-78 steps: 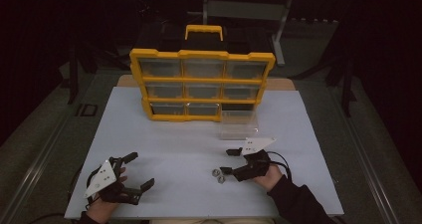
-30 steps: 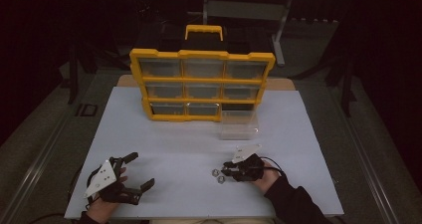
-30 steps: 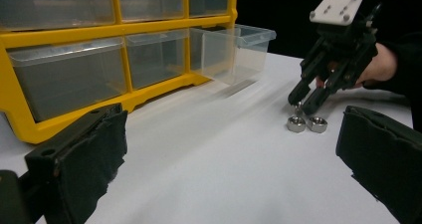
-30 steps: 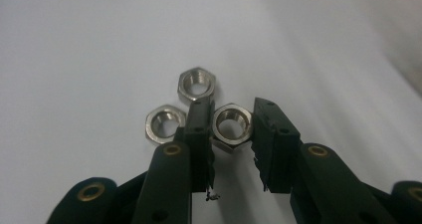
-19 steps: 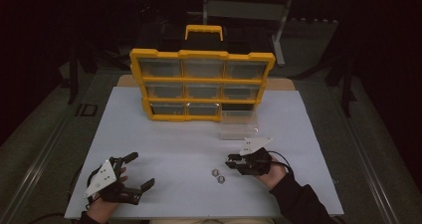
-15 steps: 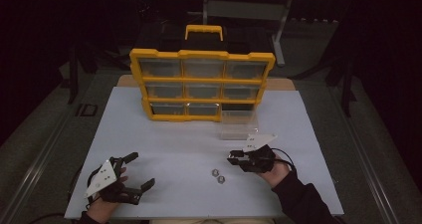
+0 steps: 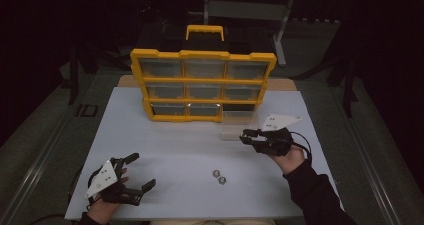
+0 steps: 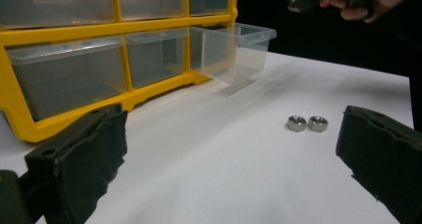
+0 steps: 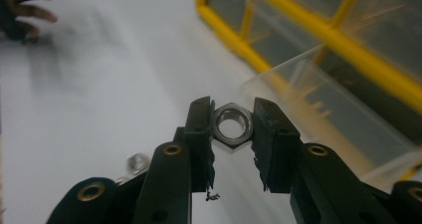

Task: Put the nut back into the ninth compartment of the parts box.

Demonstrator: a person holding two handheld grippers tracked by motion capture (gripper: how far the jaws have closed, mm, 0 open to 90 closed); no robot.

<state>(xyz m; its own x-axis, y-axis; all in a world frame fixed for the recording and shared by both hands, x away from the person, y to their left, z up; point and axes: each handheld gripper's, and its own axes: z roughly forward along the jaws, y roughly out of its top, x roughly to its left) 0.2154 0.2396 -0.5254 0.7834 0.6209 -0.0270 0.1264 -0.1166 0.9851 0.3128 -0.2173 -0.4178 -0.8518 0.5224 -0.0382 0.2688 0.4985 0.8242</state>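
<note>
Looking down, high view: the yellow drawer cabinet [image 7: 202,85] stands at the far side of the white table [image 7: 165,140].
Pulled-out drawer: a clear drawer [image 7: 238,125] sticks out of the cabinet's bottom row, at its right end.
Right gripper: the right gripper [image 7: 243,136] hangs above the table just in front of that drawer, jaws pointing toward the cabinet's side of the table.
Loose nuts: two nuts [image 7: 219,176] lie touching on the table, nearer the person than the cabinet, apart from both grippers.
Left gripper: the left gripper [image 7: 142,172] sits well in front of the cabinet's left end, jaws spread wide with nothing between them.
Left gripper view: the two nuts lie side by side between the parted black jaws but farther off, in front of the cabinet; the clear drawer juts out beyond them.
Right gripper view: the jaws are clamped on a hex nut [image 9: 232,125], held upright with its hole facing the camera, the clear drawer just beside it on the cabinet's side.
</note>
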